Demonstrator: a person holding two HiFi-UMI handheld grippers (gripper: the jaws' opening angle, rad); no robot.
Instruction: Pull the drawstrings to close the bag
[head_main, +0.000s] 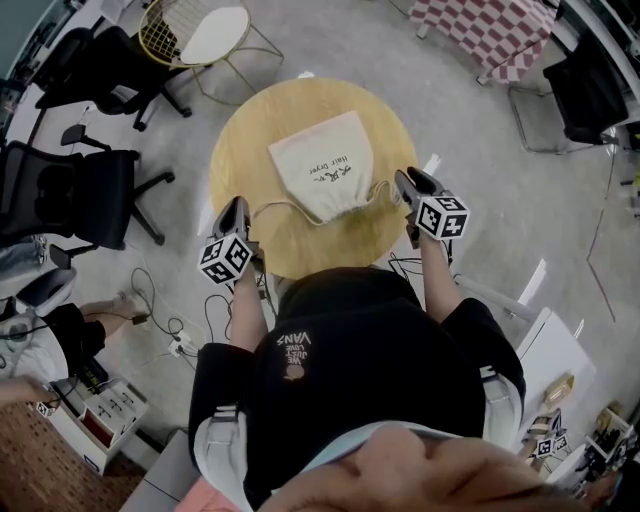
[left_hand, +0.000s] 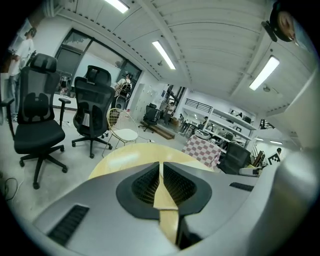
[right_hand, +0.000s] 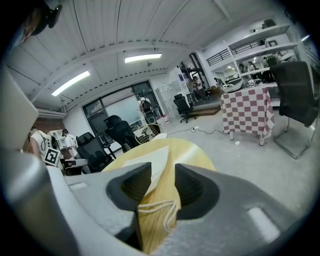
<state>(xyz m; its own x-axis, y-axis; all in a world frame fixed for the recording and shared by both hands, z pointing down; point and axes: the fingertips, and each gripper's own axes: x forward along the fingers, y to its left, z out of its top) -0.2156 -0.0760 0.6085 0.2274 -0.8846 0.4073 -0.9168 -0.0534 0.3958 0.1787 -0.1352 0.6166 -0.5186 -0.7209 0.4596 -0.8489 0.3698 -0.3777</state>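
Cream cloth: one drawstring bag (head_main: 322, 165) lies flat on the single round wooden table (head_main: 245, 140), its gathered mouth toward the person. Two drawstrings leave that mouth, one to each side. The left drawstring (head_main: 285, 212) runs to the tips of the left gripper (head_main: 240, 203), whose jaws stand almost together with only a thin slit, seemingly pinching it. The right gripper (right_hand: 162, 172) has its jaws wide apart and grips nothing; the right drawstring (right_hand: 152, 206) lies looped on the table beneath them.
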